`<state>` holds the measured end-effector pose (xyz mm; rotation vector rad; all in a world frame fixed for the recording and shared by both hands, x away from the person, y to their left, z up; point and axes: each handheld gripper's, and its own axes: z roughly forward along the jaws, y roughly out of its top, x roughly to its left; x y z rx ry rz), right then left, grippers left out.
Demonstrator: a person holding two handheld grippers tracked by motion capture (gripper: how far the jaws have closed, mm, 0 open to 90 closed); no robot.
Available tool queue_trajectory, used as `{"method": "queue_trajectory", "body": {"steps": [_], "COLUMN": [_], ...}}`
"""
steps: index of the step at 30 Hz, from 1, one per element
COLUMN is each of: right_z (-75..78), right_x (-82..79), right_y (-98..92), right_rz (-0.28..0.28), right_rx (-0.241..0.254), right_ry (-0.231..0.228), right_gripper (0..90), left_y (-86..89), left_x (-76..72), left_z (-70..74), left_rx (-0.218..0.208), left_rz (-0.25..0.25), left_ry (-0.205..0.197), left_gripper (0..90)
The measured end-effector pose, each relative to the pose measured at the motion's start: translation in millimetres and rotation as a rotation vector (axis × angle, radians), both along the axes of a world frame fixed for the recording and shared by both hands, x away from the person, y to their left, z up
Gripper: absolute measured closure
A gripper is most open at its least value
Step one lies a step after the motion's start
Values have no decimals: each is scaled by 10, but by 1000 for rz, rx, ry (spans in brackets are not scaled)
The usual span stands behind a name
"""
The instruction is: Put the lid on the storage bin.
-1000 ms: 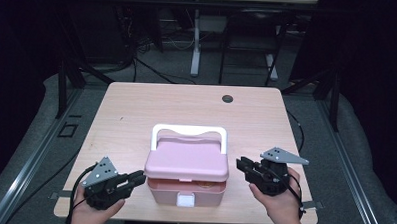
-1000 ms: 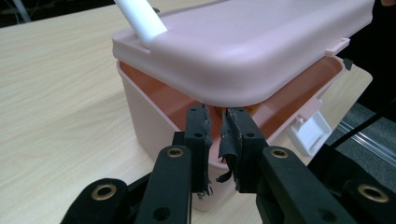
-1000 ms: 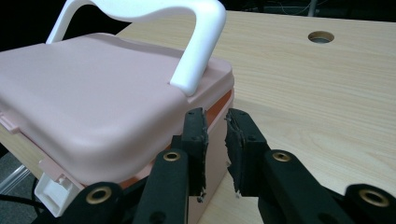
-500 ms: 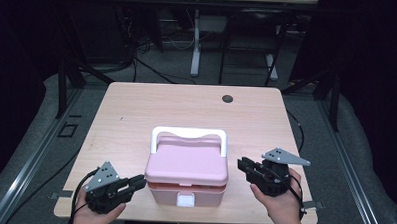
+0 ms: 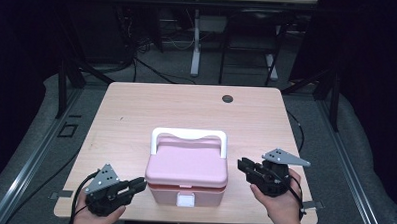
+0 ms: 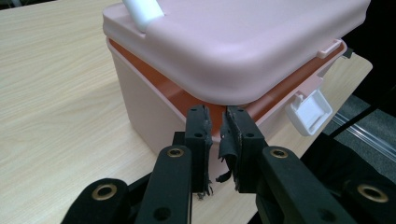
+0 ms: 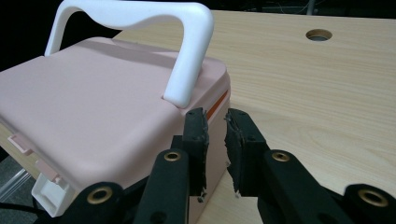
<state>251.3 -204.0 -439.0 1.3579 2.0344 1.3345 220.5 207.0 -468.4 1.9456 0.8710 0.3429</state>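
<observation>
Left gripper (image 5: 134, 186) sits low at the near left corner of the pink box (image 5: 187, 166), its jaws drawn in to a narrow slit with nothing between them; in the left gripper view its tips (image 6: 218, 135) point right at the orange seam under the lid's corner, close to the box wall, though I can't tell whether they touch it. Over on the other side, the right gripper (image 5: 245, 168) is likewise nearly clenched on air, tips (image 7: 215, 133) just beside the box's right wall, below the foot of the white handle (image 7: 140, 28). The box stands upright near the front edge of the tabletop (image 5: 136, 115), lid down, white latch (image 5: 185, 199) facing the person. Further out, a dark round hole (image 5: 228, 98) sits near the tabletop's far edge.
</observation>
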Motion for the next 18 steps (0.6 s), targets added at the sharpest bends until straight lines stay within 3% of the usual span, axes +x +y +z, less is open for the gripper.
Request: {"method": "queue_trajectory", "body": {"steps": [18], "right_z": [5], "right_x": [31], "right_y": [12], "right_rz": [3], "right_rx": [8], "right_ry": [3], "right_gripper": [777], "left_y": [-1], "left_x": [-1], "left_z": [-24], "left_rx": [4], "left_rz": [-2], "left_ry": [12], "left_gripper": [793]}}
